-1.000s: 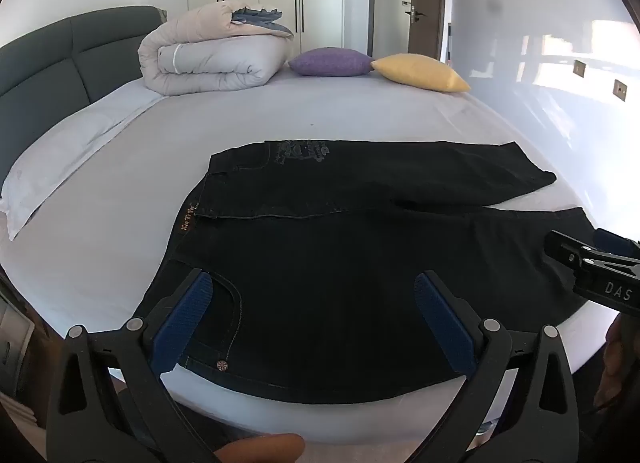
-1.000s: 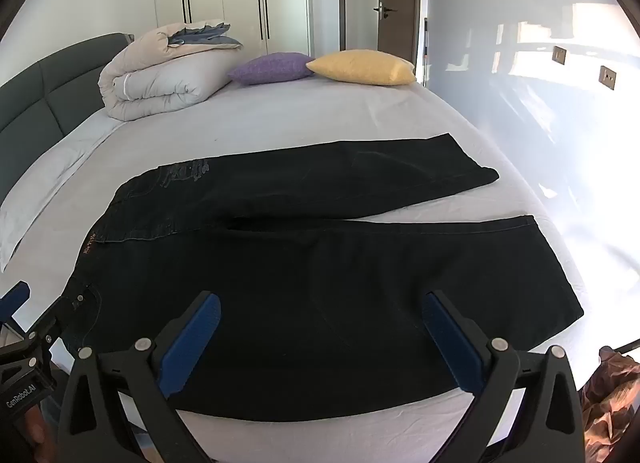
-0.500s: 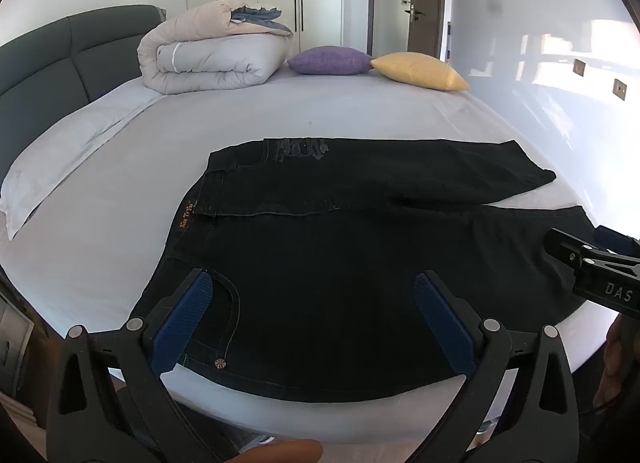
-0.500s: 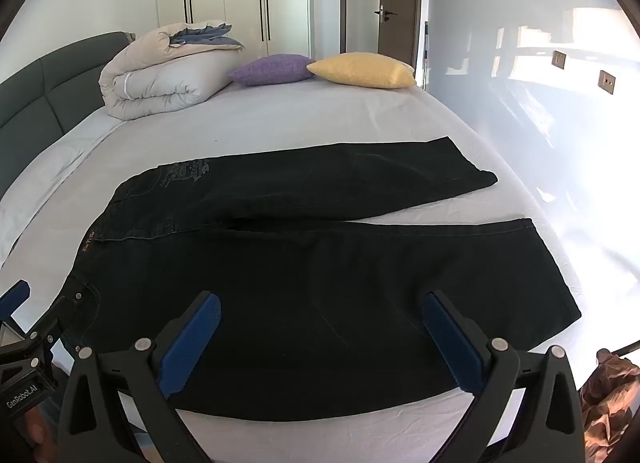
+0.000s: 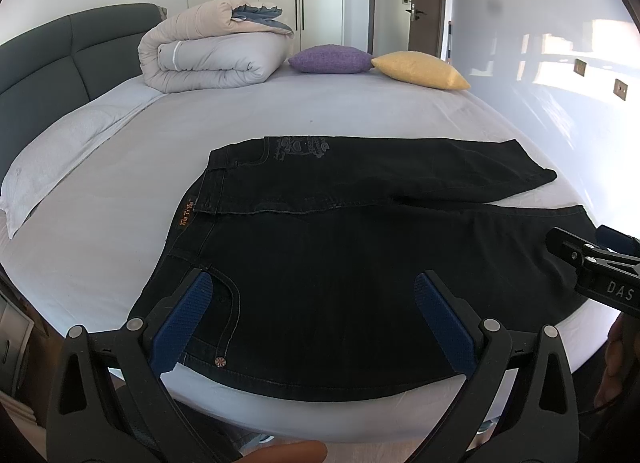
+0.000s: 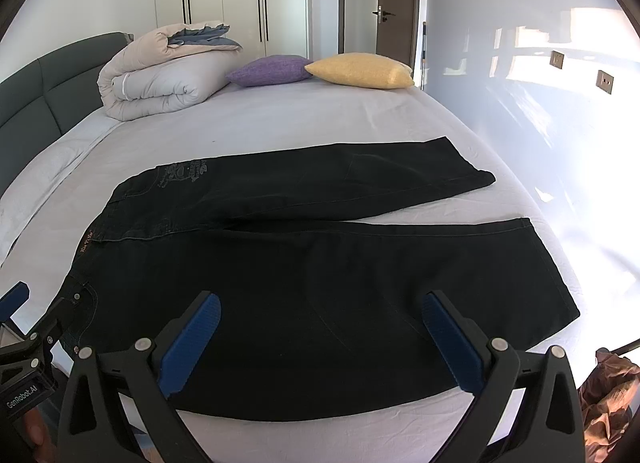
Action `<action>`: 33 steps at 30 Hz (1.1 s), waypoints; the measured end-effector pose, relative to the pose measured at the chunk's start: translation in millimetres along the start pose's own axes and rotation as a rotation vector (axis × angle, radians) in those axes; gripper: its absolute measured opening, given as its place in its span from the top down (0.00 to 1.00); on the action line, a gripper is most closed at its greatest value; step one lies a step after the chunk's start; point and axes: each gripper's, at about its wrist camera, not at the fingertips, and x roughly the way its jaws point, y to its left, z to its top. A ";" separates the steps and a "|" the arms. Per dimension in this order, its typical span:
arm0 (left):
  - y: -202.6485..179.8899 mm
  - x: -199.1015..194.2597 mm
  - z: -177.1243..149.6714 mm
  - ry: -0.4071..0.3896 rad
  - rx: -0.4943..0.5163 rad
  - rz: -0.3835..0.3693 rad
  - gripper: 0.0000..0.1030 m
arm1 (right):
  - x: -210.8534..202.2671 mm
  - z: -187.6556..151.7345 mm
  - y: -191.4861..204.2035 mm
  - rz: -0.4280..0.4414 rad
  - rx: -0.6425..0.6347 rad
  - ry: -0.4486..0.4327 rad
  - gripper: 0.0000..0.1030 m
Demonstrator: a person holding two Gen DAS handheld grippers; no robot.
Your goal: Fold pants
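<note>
Left gripper (image 5: 316, 319) and right gripper (image 6: 320, 339) with blue-padded jaws spread wide, empty, above near bed edge, black denim pants (image 6: 304, 263) spread flat on pale-sheeted bed (image 6: 320, 123), waistband left, legs right, rolled beige duvet (image 6: 160, 83), purple cushion (image 6: 272, 70), yellow cushion (image 6: 360, 70) beyond

Black pants (image 5: 360, 263) flat on bed, legs slightly apart.
</note>
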 end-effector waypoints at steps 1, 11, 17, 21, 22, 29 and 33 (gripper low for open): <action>0.1 0.2 -0.2 0.000 0.000 0.000 0.00 | 0.1 0.1 0.1 0.000 0.000 0.000 0.00; 0.5 2.0 -2.1 0.003 -0.001 0.000 0.00 | 1.0 -0.7 -1.3 -0.003 0.001 0.001 0.00; 0.0 2.0 -2.3 0.003 -0.001 0.000 0.00 | 0.6 -1.3 -6.1 -0.003 0.000 0.003 0.00; -0.1 2.3 -1.8 0.004 -0.001 0.001 0.00 | 0.7 -1.6 -5.6 -0.004 -0.001 0.002 0.00; -0.1 2.0 -1.8 0.004 -0.002 0.001 0.00 | 0.6 -1.5 -4.9 -0.005 -0.001 0.003 0.00; -0.1 2.6 -2.3 0.005 -0.003 0.000 0.00 | 4.6 0.2 -6.9 -0.005 -0.004 0.006 0.00; 1.7 4.8 -8.4 0.006 -0.003 -0.006 0.00 | 5.1 -0.3 -7.4 -0.006 -0.004 0.006 0.00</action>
